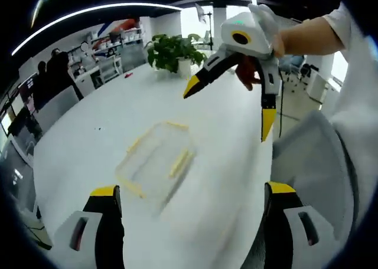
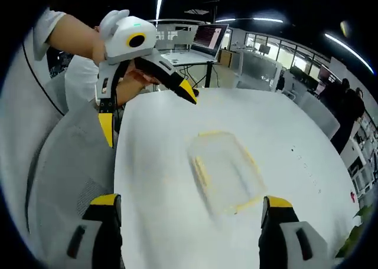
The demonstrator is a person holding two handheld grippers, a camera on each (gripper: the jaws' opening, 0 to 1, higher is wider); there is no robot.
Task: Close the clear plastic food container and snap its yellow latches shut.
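Observation:
A clear plastic food container [image 1: 156, 157] with yellow latches along its edges lies flat on the white table [image 1: 94, 139], blurred by motion. My left gripper [image 1: 192, 189] hovers above its near side, jaws wide open and empty. My right gripper [image 1: 229, 107] hangs in the air beyond the container, also spread wide with nothing in it. In the right gripper view the container [image 2: 224, 171] lies just ahead of my right gripper [image 2: 191, 201], and the left gripper [image 2: 147, 111] is up at the far left, held by a hand. Whether the lid is fully seated is unclear.
A potted plant [image 1: 174, 51] stands at the table's far end. Grey chairs [image 1: 313, 157] [image 2: 65, 163] sit against the table's edge beside the person. A laptop [image 2: 207, 39] is on a desk behind, and people [image 2: 345, 110] stand further back.

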